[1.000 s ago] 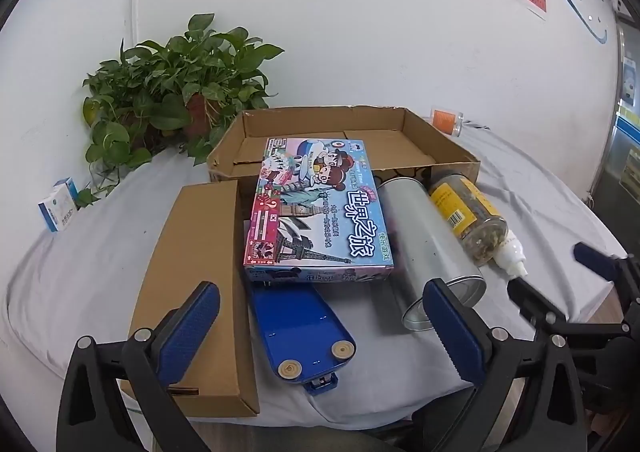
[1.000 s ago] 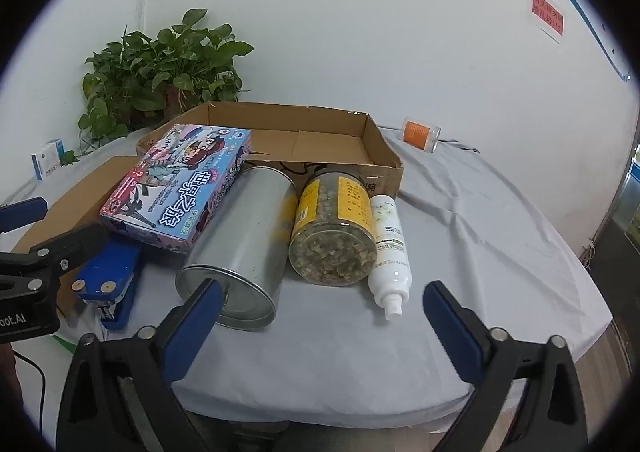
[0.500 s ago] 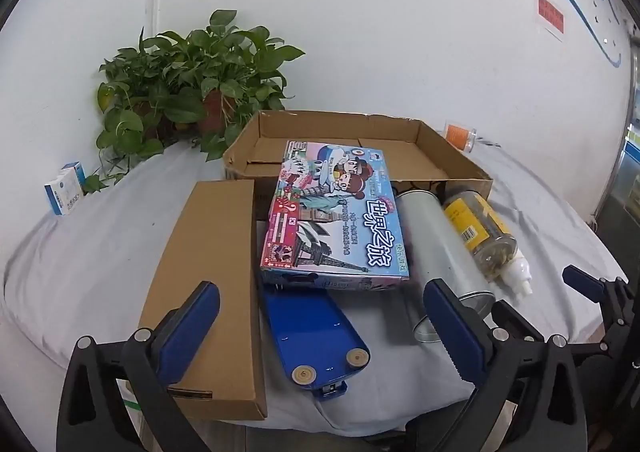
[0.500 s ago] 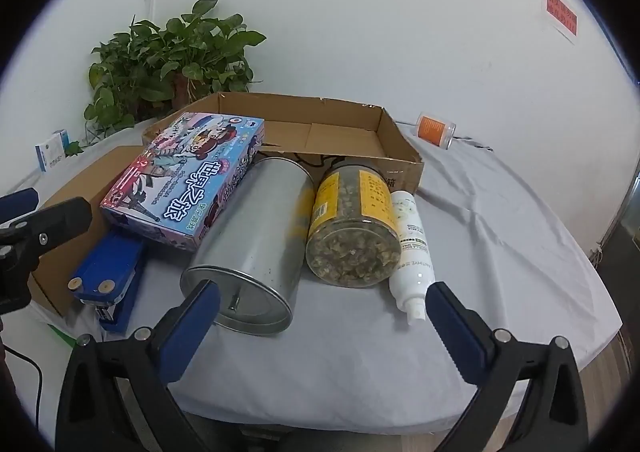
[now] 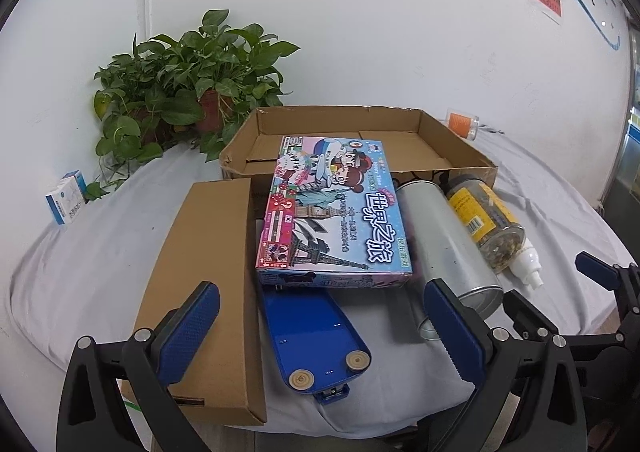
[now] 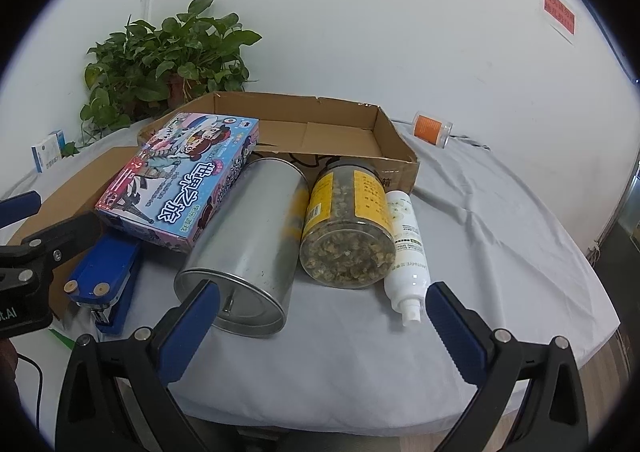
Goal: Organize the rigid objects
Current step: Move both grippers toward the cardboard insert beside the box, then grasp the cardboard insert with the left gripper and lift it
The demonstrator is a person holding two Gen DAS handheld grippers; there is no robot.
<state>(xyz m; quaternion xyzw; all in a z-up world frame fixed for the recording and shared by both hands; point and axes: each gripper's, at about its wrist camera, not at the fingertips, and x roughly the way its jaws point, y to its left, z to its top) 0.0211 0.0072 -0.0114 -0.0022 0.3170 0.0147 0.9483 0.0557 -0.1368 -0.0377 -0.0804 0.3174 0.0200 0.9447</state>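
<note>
Two grippers over the near edge of a cloth-covered table [image 6: 500, 236], both with fingers spread wide and nothing between the pads. Left gripper [image 5: 320, 332] low at 6 o'clock in its own view, aimed at a blue stapler [image 5: 316, 336] lying upside down. Right gripper [image 6: 322, 324] at 6 o'clock in its view, facing the end of a metal can [image 6: 244, 252].

Lying in a row, from 9 toward 3 o'clock in the right view: closed brown carton [image 5: 208, 284], stapler, colourful game box [image 6: 180, 180], metal can on its side, clear jar [image 6: 348, 228] with a yellow label on its side, white spray bottle [image 6: 406, 248] with nozzle toward the camera. Game box propped over the far end of the stapler and against the rim of an open cardboard tray [image 6: 396, 148]. Can touching the jar; jar touching the bottle. Tray at 12 o'clock behind the row, its floor bare.

Farther back: potted plant [image 6: 160, 64] at 10 o'clock, small blue-and-white box [image 5: 66, 202] at 9 o'clock in the left view, orange-labelled container [image 6: 432, 130] at 2 o'clock, well apart from the rest.
</note>
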